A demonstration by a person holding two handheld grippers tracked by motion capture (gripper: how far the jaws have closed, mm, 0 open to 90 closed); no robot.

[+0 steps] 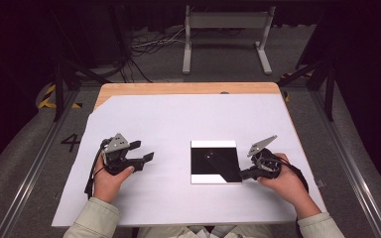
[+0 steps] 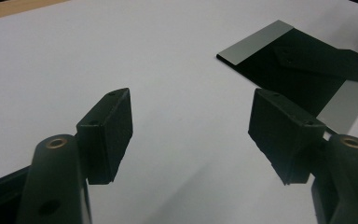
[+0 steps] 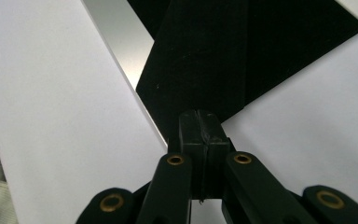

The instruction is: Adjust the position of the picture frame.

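Note:
A square sheet of paper [image 1: 213,158], black with white strips at its top and bottom edges, lies flat on the white table cover [image 1: 178,119]. One black flap [image 3: 205,60] is folded over it, narrowing to a point at the sheet's near right corner. My right gripper [image 1: 241,173] [image 3: 204,126] is shut on that point, low against the cover. My left gripper [image 1: 144,150] [image 2: 191,130] stays open and holds nothing, left of the sheet and aimed toward it. From the left gripper view the paper [image 2: 298,70] lies beyond the jaws at the upper right.
The white cover spans most of the wooden table [image 1: 188,88], with bare cover all around the sheet. Beyond the far edge stand a white metal frame [image 1: 225,29] and loose cables [image 1: 149,44] on the floor. Metal rails run along both sides.

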